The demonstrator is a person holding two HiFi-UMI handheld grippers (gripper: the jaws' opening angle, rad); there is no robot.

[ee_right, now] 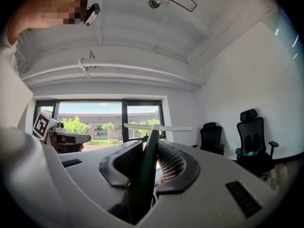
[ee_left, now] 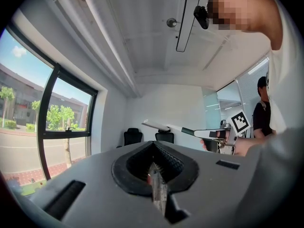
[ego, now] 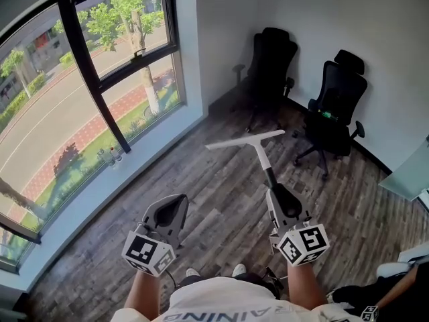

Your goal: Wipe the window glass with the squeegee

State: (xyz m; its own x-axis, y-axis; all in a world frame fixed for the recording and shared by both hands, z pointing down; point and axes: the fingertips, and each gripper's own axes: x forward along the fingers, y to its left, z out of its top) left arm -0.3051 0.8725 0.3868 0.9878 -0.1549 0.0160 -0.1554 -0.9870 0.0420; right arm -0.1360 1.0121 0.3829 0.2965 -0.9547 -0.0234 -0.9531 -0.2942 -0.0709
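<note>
Room: bare wood floor (ego: 221, 200) lies open between the window (ego: 47, 133) and two office chairs (ego: 271, 66).
Squeegee (ego: 261, 158): white blade, dark handle, held in mid-air, well apart from the glass.
Right gripper (ego: 280, 196): jaws clamped on the handle.
Left gripper (ego: 175, 203): jaws together, nothing between them.
Hidden: handle's end, inside the jaws.

White tee (ego: 221, 304) with grey block lettering across the chest, short sleeves, and white shoe toes (ego: 192, 272) showing below it. There's a small black camera (ee_left: 202, 17) up at the head. Both claws are the same build. The left claw (ego: 175, 205) and right claw (ego: 280, 196) have pale grey plastic shells, black ribbed pads lining the inside, and dark rectangular slots on the shell. Each carries a white cube (ego: 149, 251) printed with black square markers.
</note>
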